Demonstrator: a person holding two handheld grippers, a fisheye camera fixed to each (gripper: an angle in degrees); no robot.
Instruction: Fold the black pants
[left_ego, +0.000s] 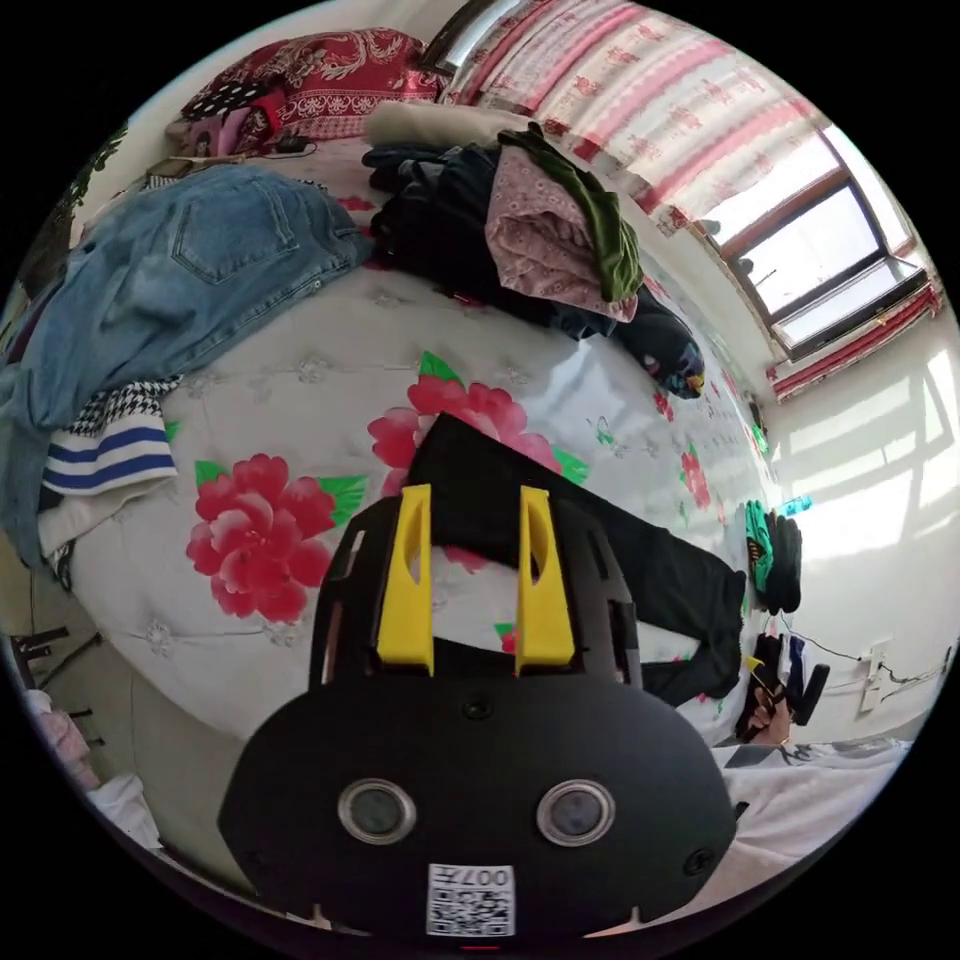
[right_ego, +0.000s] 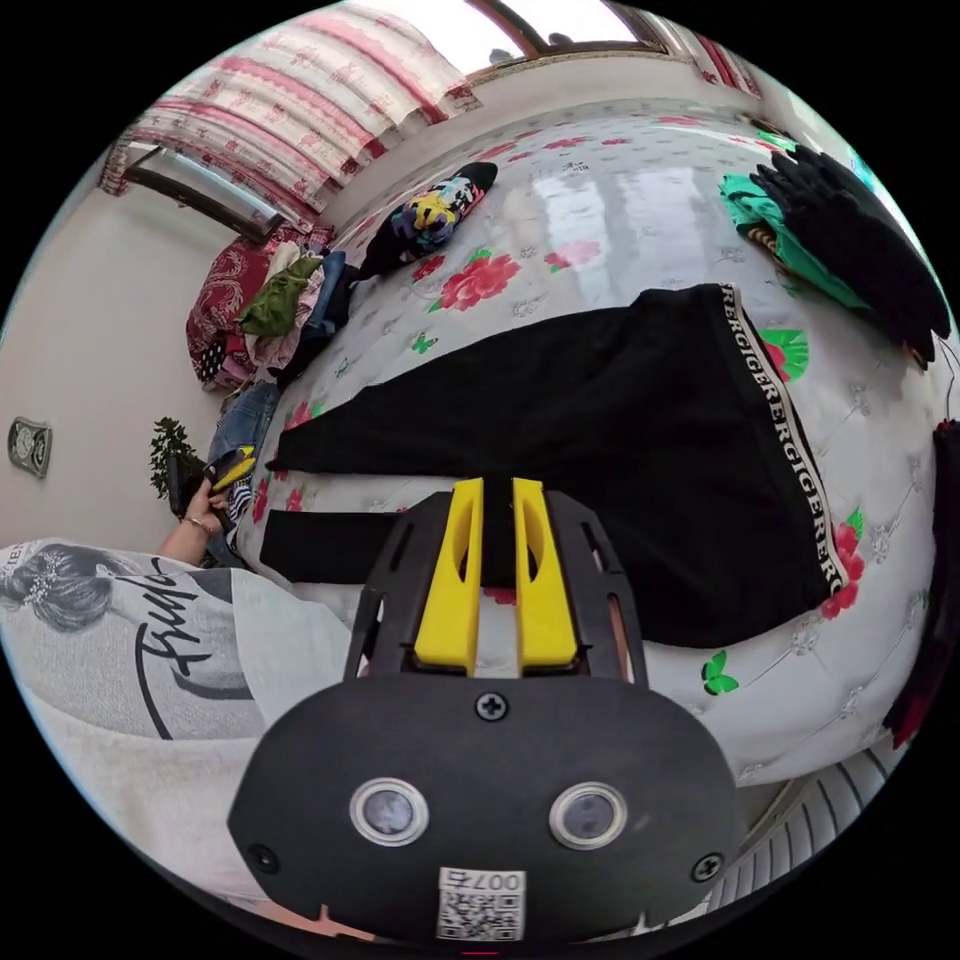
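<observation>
The right gripper (right_ego: 497, 485) hangs over the near edge of the bed (right_ego: 640, 200), its yellow jaws drawn almost together with only a thin slit between them; black cloth shows through that slit, yet whether the jaws actually pinch it I cannot tell. The black pants (right_ego: 600, 420) lie spread flat on the flowered bedspread, the waistband with its white-lettered black band toward the bed's right side and the two legs running off toward the left, one leg lying along the near edge. In the left gripper view, the left gripper (left_ego: 474, 492) is released, its jaws standing clearly apart above the end of a pant leg (left_ego: 470, 480), gripping nothing; the black pants (left_ego: 640, 570) stretch away from there toward the far side of the bed (left_ego: 300, 400). In the right gripper view the left gripper (right_ego: 232, 468) shows small at the bed's left end, held in a hand (right_ego: 200, 505).

A pair of blue jeans (left_ego: 190, 270) lies heaped near the head of the bed, over a striped garment (left_ego: 105, 455) at the edge. A pile of dark, pink and green clothes (left_ego: 530, 230) sits just beside the jeans, with red patterned pillows (left_ego: 320, 75) beyond. Dark and green garments (right_ego: 840, 230) rest at the bed's far right corner. A patterned sock-like garment (right_ego: 430, 215) lies near the wall side. Striped pink curtains (right_ego: 300, 90) hang by the window (left_ego: 830, 260)
</observation>
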